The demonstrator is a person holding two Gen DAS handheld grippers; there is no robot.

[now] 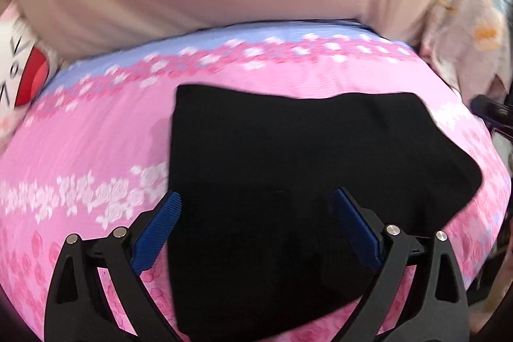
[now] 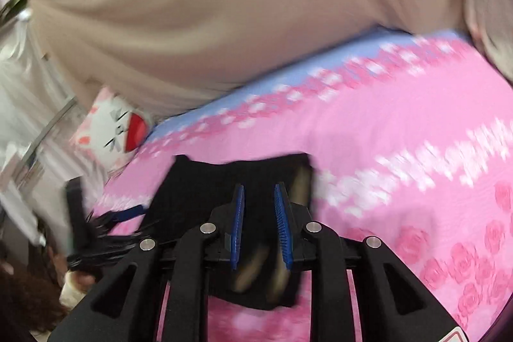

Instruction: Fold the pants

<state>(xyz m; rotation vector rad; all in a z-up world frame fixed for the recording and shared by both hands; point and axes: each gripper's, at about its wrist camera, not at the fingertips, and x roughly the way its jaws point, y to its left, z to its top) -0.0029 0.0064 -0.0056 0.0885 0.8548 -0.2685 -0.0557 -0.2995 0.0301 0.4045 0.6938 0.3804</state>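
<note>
Pants (image 1: 288,181) lie folded into a black bundle on the pink floral bedspread (image 1: 96,149). My left gripper (image 1: 256,210) hovers wide open over them; my right gripper (image 2: 259,207) stands narrowly parted, apparently holding nothing. Next, I judge, comes smoothing or a final fold.

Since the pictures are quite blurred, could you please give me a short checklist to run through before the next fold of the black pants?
1. Black pants lie on the pink bedspread: ok.
2. Left gripper open, nothing pinched: ok.
3. Right gripper narrowly parted over the pants; whether its pads pinch cloth: cannot tell.
4. Pants lie flat and wrinkle-free: cannot tell, too dark and blurred.
5. Pants edges squared: not ok, outline uneven.
6. Cat cushion away from the pants: ok.
</note>
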